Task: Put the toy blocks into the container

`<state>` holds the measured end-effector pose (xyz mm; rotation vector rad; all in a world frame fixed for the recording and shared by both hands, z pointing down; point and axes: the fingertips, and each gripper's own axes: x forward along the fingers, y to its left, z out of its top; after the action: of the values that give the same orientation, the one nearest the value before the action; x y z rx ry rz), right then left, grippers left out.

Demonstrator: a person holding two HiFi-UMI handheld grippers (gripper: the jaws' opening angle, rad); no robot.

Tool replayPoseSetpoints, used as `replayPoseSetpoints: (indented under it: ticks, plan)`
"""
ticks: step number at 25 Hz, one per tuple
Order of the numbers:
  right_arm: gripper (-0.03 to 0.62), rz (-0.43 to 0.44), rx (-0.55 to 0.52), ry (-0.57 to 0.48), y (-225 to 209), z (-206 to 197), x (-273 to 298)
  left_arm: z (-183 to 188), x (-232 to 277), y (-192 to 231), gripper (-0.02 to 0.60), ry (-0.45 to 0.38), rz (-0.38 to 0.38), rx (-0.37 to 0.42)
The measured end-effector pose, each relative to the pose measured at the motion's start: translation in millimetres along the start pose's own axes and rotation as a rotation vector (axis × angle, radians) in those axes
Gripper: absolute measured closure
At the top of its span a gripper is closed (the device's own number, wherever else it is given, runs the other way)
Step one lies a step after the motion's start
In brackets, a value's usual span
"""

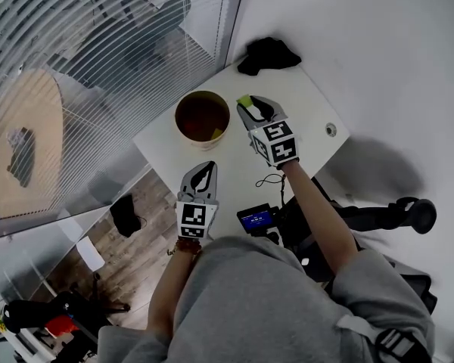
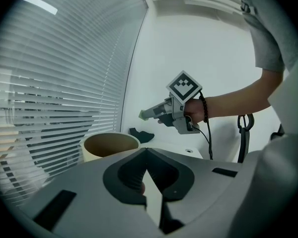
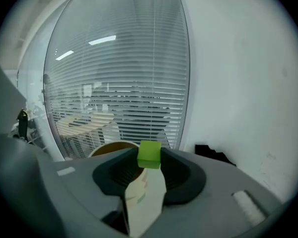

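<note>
right gripper hangs over the white bench, fingers pinching the green block at their tips, just right of the tan container in the middle of the head view. a yellow block lies inside the container. left gripper sits at lower centre, fingers pressed together, nothing between them. black cloth lies at the bench's top corner.

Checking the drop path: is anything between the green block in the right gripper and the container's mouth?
Nothing visible does. The green block is held at the tips of the right gripper, beside the open container. The left gripper sits back, nearer the person.
</note>
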<state>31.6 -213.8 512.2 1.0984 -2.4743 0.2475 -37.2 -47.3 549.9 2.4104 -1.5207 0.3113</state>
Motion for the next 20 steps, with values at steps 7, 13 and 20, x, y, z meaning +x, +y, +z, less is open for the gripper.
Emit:
replayPoseSetpoints:
  ticks: [7,13,20]
  plan:
    - [0.441,0.089,-0.049,0.000,52.9,22.4,9.4,11.4,-15.0,16.0,0.574,-0.025,0.033,-0.025]
    - [0.441,0.125,-0.072,0.007,77.6,21.0,18.2,8.7,-29.6,29.5,0.574,-0.035,0.070,-0.035]
    - [0.427,0.139,-0.091,-0.013,86.6,31.2,13.9,9.0,-42.5,35.6,0.574,-0.042,0.091,-0.037]
